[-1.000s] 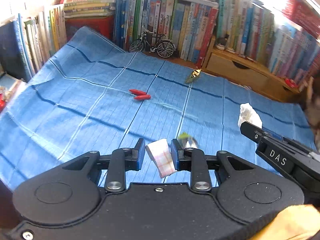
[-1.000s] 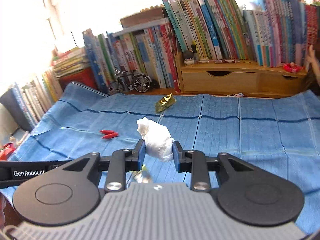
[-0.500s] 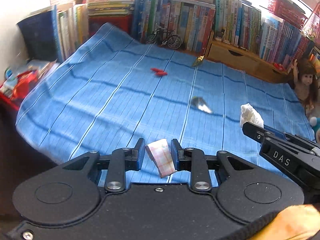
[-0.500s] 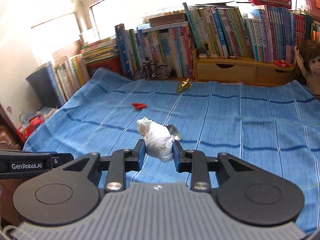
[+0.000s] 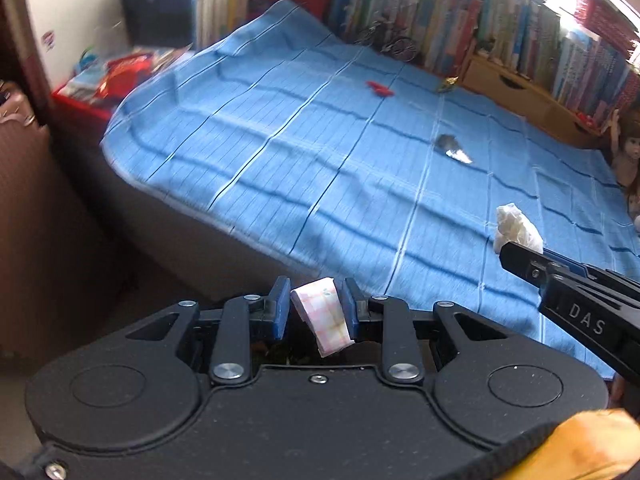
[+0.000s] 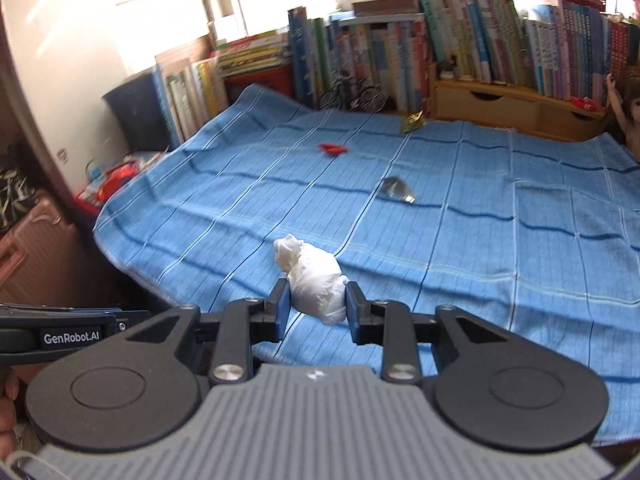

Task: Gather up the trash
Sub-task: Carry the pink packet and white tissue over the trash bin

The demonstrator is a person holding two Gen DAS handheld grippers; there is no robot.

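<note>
Pink-and-white checked paper, a folded scrap [image 5: 325, 320], sits pinched between the blue pads of the left gripper [image 5: 313, 307], its lower end drooping back toward the gripper body. The left gripper hangs beyond the near-left edge of a surface draped in a blue striped cloth [image 5: 320, 152], so bare floor shows to the left of its fingers; whether a bed or a desk lies under the cloth cannot be told. The right gripper [image 6: 316, 304] is clamped on a crumpled white tissue wad [image 6: 314, 280], whose twisted tip sticks up and left past the fingers; it is held above the near part of the cloth. From the left wrist view the same wad [image 5: 518, 230] shows to the right, at the tip of the right gripper's black body marked "DAS".

Ahead of both sets of fingers, well apart from them, lie a silvery foil wrapper [image 6: 396, 190], farther on a red wrapper [image 6: 332, 149], and at the far edge a gold-green wrapper [image 6: 412, 122] just before a wooden drawer unit [image 6: 492, 106]. Rows of books [image 6: 460, 40] stand behind, with a small model bicycle [image 6: 354, 96] in front of them. Left of the cloth, a red bin [image 5: 92, 92] holds a jumble of coloured items, too blurred to name. No trash container can be made out. A doll [image 5: 626, 148] is cut off at the right edge, and a hand [image 6: 6, 412] shows only partly at the lower left.
</note>
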